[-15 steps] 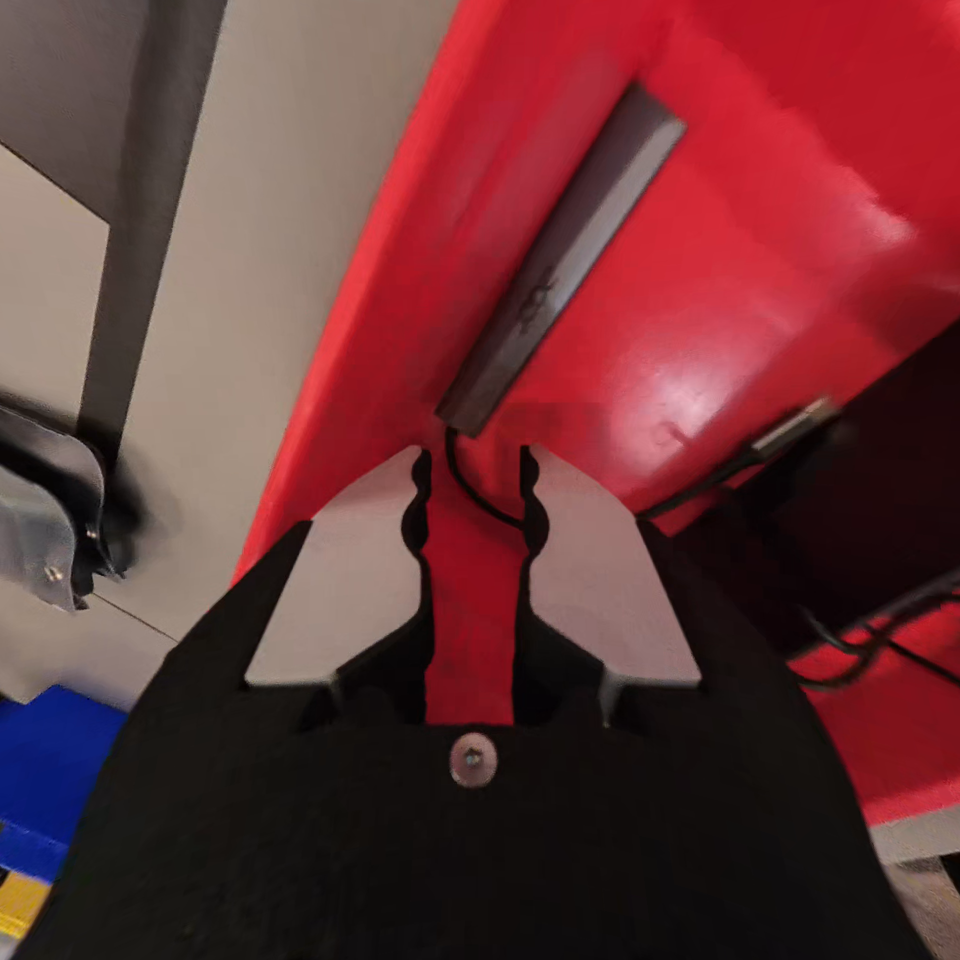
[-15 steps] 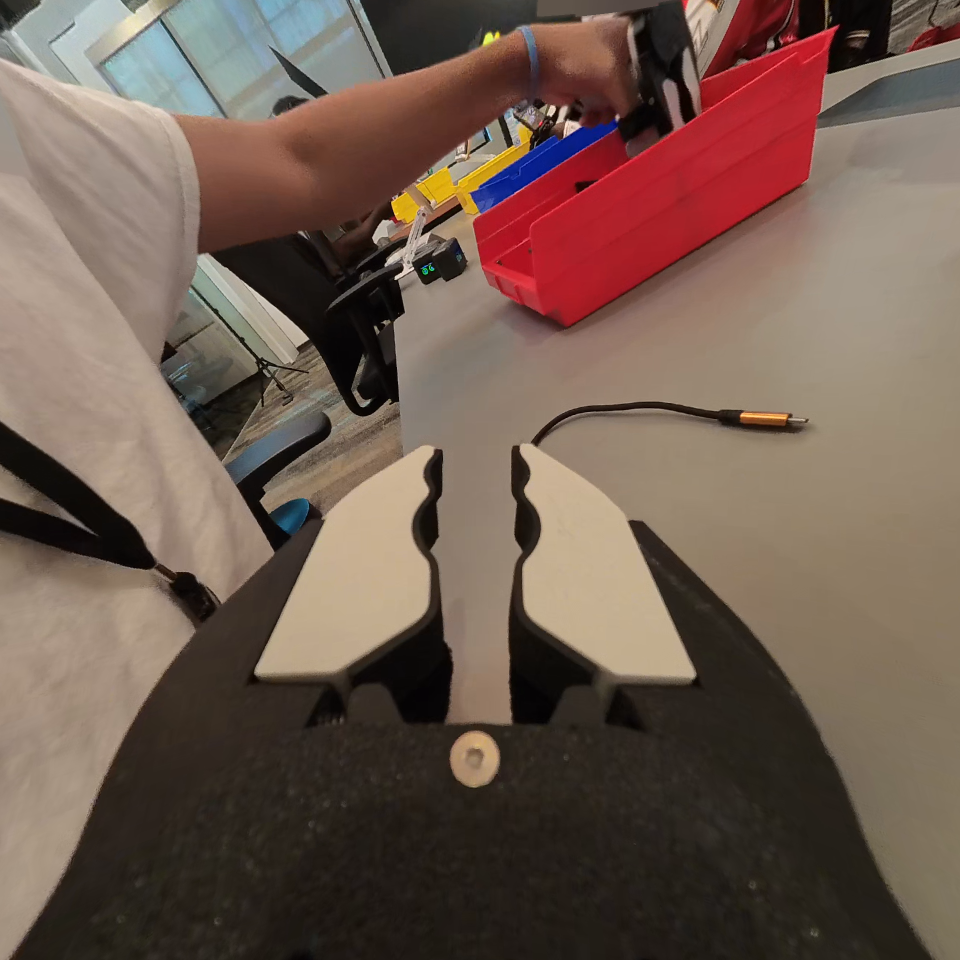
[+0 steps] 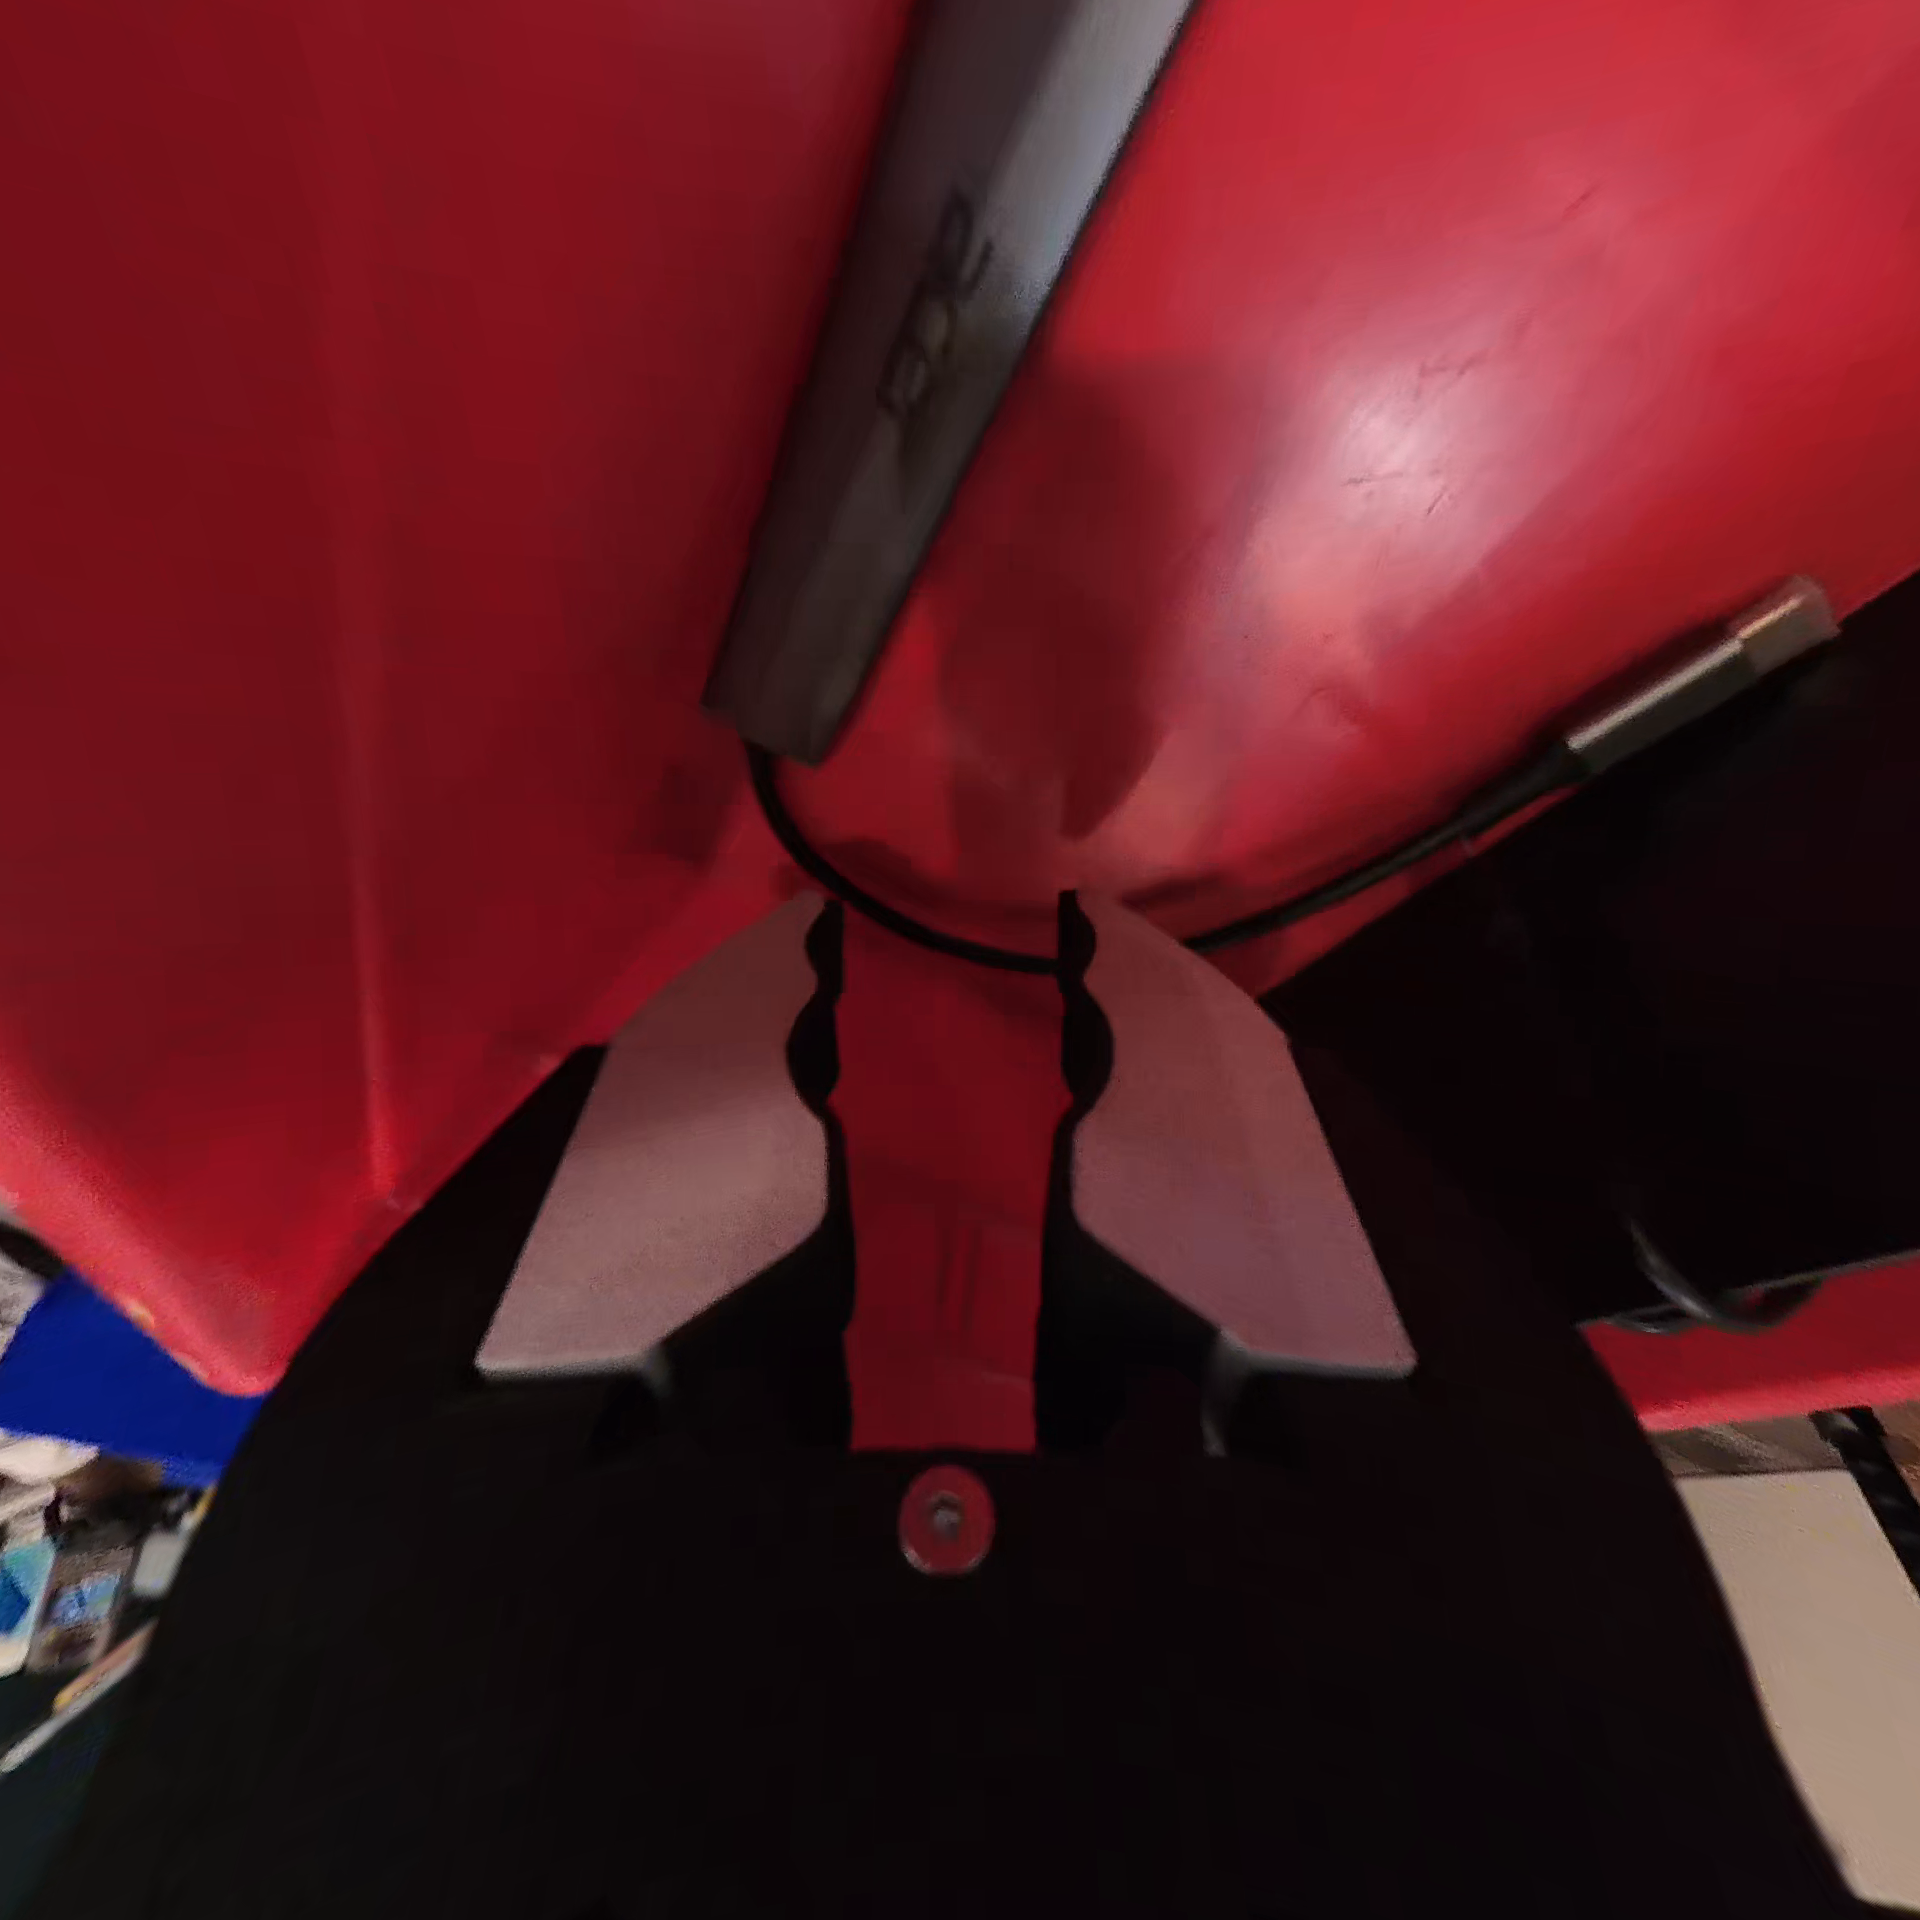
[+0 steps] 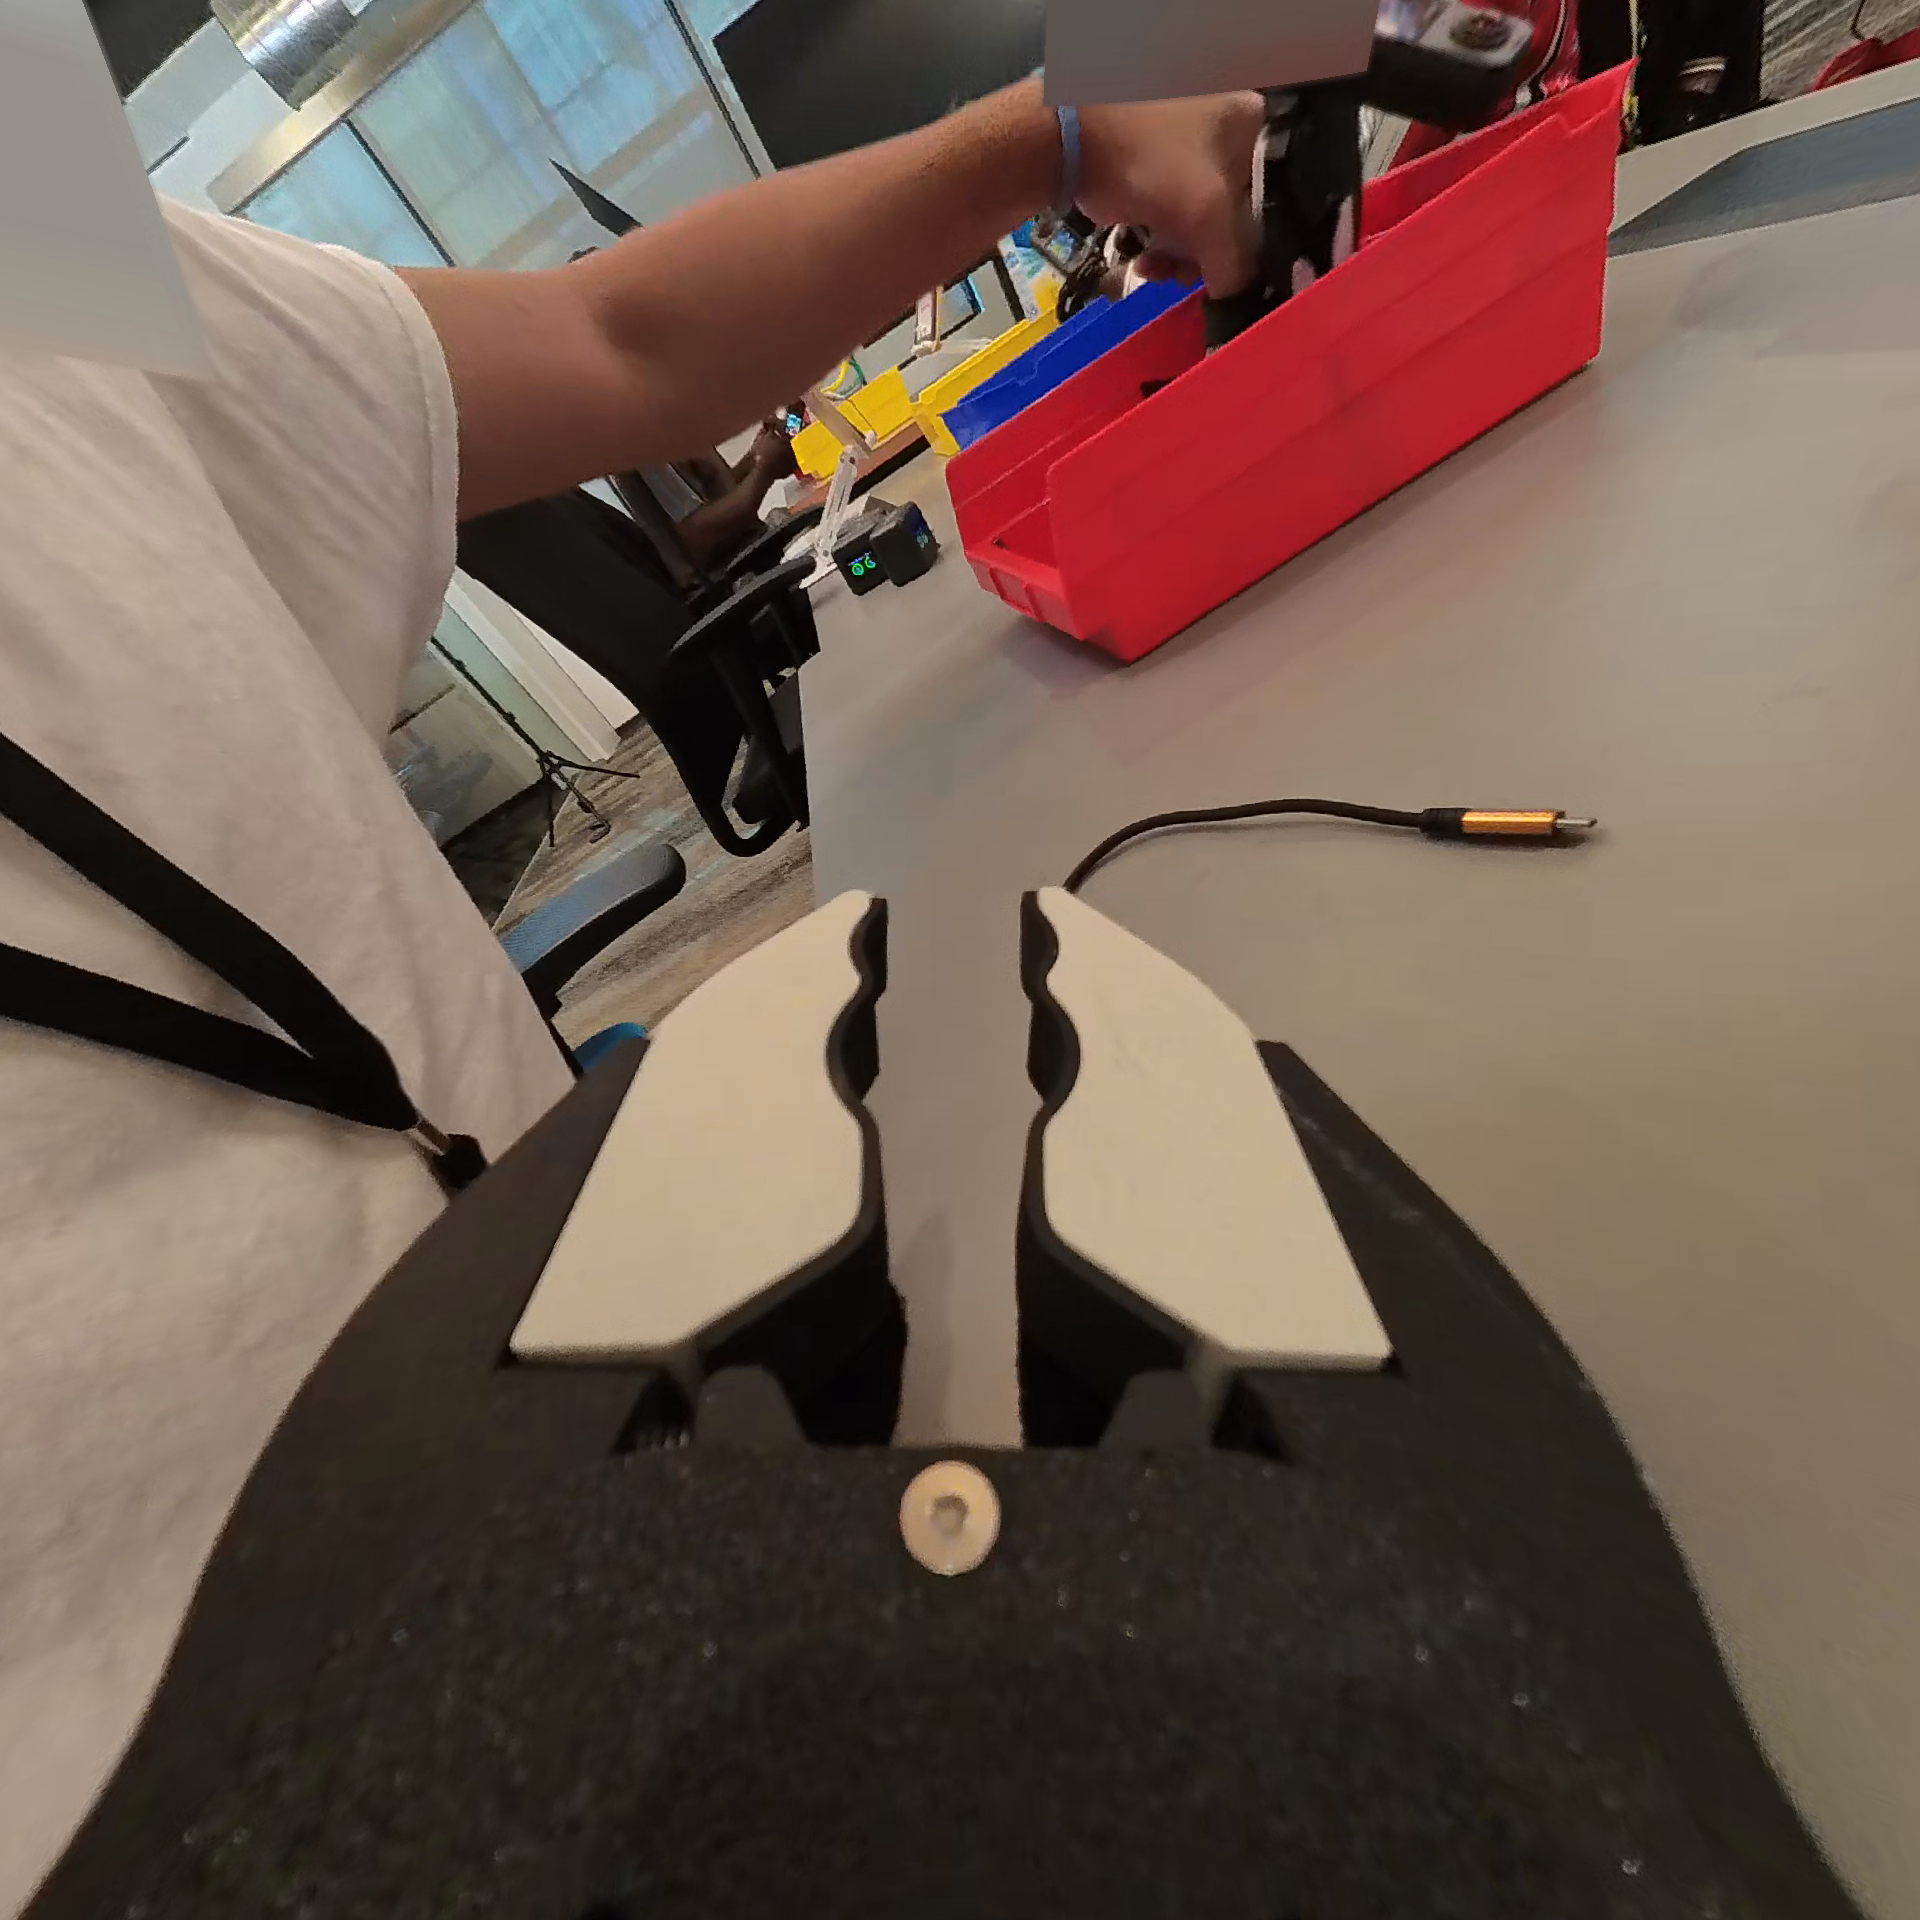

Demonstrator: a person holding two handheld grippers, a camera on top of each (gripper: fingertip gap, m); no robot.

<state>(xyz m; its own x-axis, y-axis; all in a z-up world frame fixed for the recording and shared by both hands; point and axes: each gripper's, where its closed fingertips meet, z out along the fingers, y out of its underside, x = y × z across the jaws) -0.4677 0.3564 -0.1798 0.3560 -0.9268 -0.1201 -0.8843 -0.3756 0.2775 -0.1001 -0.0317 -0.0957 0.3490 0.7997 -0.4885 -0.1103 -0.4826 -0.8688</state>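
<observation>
left hand-held gripper [image 3: 945,914]: inside the red bin [image 3: 312,623], fingers apart at a narrow gap, holding nothing; thin black cable [image 3: 914,930] runs across just at the fingertips, contact cannot be told.
grey hub [image 3: 914,343]: long flat bar lying on the bin floor, one end just ahead of the tips; the cable leaves that end and curves right to a metal plug [image 3: 1704,686].
bin edges: red walls close on the left and ahead, dark mass [image 3: 1662,1039] close on the right; little side room around the fingers. Blue bin [image 3: 94,1371] shows past the lower-left corner.
right hand-held gripper [image 4: 954,914]: low over the grey bench [image 4: 1558,1143], fingers parted at a narrow gap, empty.
orange-tipped cable [image 4: 1496,823]: flat on the bench, black lead starts just beside the right fingertip, plug end well out to the right.
open room: bare bench ahead and right of the right gripper; bench edge close on the left, office chair [image 4: 727,665] past it.
red bin, right view [image 4: 1299,457]: far on the bench, well apart from the orange-tipped cable; person's hand [image 4: 1174,208] holds the other gripper down into it.
</observation>
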